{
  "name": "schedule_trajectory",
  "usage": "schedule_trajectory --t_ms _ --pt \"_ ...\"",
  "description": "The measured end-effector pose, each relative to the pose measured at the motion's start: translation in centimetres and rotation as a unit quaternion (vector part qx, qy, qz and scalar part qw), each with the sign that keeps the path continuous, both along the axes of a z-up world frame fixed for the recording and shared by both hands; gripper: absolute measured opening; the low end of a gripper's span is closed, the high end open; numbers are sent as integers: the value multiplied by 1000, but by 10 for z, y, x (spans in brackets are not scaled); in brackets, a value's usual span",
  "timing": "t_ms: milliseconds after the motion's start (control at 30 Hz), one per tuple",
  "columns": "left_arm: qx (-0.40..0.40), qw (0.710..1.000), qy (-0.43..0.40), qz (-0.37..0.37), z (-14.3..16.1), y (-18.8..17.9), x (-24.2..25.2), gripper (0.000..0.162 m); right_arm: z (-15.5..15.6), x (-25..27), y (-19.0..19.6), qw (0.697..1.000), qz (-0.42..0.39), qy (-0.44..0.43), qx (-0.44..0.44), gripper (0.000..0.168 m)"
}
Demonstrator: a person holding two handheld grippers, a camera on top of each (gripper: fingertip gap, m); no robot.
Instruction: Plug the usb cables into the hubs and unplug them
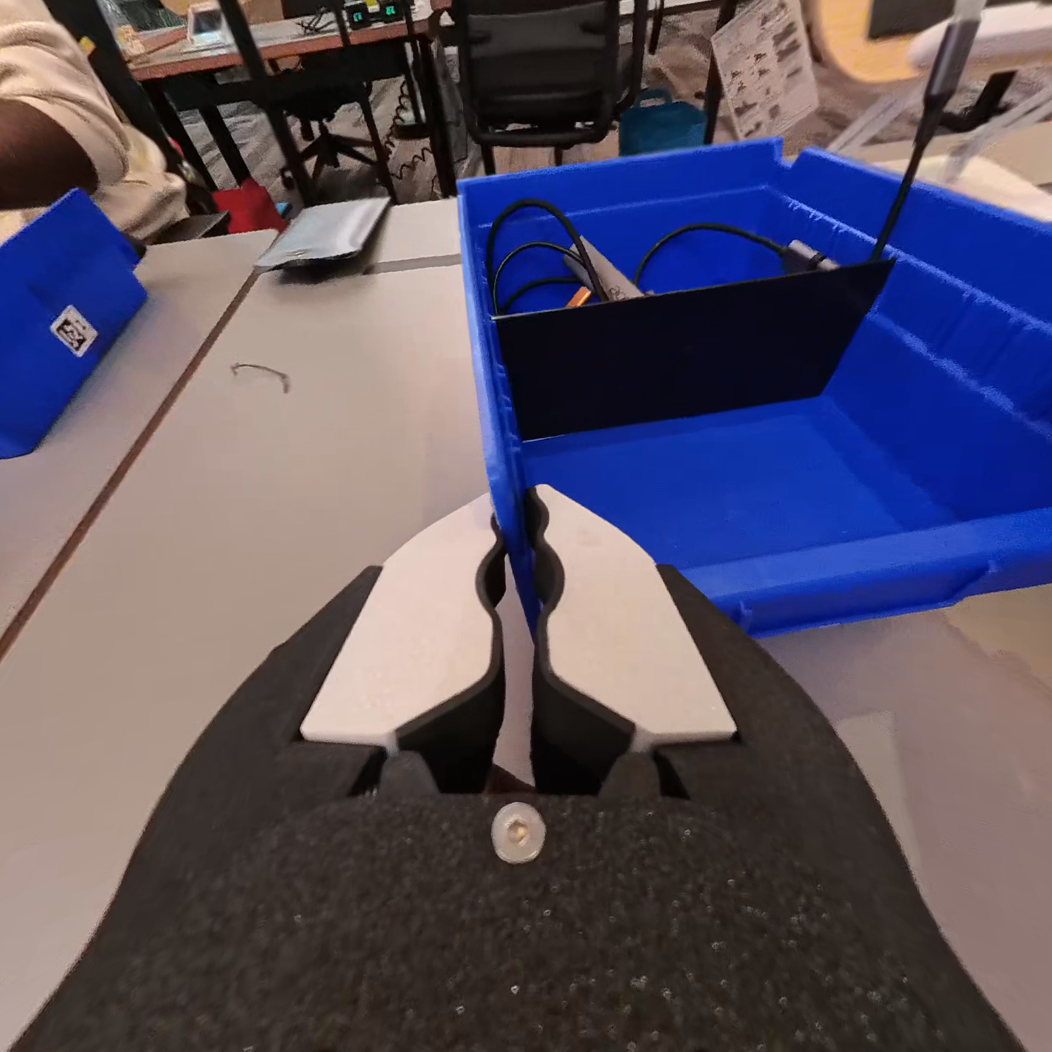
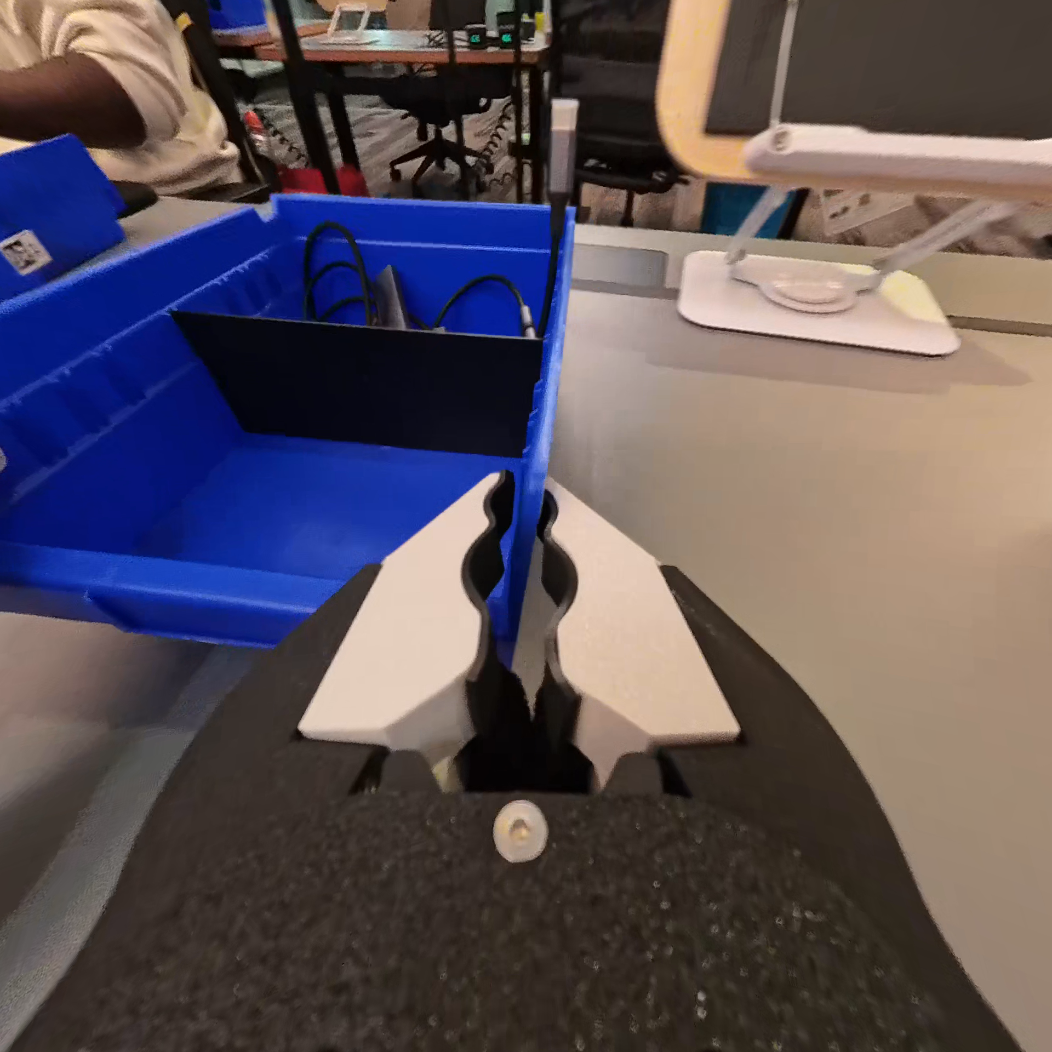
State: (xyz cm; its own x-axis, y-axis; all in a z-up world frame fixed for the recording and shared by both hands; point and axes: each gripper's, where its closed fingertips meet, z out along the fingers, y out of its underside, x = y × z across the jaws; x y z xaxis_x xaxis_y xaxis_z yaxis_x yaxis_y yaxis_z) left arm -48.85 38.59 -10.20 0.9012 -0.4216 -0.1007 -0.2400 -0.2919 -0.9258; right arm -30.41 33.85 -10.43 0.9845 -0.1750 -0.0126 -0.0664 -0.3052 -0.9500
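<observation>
Both grippers clamp the blue bin [image 1: 740, 512]: my left [image 1: 515, 512] pinches its left wall, my right [image 2: 524, 495] its right wall. Behind the black divider [image 1: 672, 353], cables [image 1: 529, 250] fill the far compartment; the bin sits on the grey table [image 1: 284, 512].

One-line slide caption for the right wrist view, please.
Right gripper shut on the blue bin side wall, black divider and cables behind.

No writing can be read: a white sticker with a black square code [image 1: 74, 330] stands on the small blue plastic bin at nine o'clock, a white printed paper sheet [image 1: 763, 71] hangs at one o'clock, its print blurred
</observation>
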Motion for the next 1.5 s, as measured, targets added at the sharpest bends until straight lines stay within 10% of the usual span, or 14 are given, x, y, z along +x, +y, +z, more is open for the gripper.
schedule_trajectory --t_ms 267,567,767,1100,1500 --pt "-69 986 -140 52 -25 25 -39 4 -22 -58 -2 989 144 41 -11 29" --pt "49 971 -221 80 36 14 -56 24 -7 12 -89 942 308 114 -64 39" --pt "108 965 -222 89 61 -10 -50 24 12 182 -139 983 182 30 7 39" --pt "-12 991 -119 -62 8 -40 61 24 29 419 -230 989 -78 16 124 30" --pt "-27 997 -35 -65 -13 -41 71 22 13 453 -234 980 -114 113 120 31"
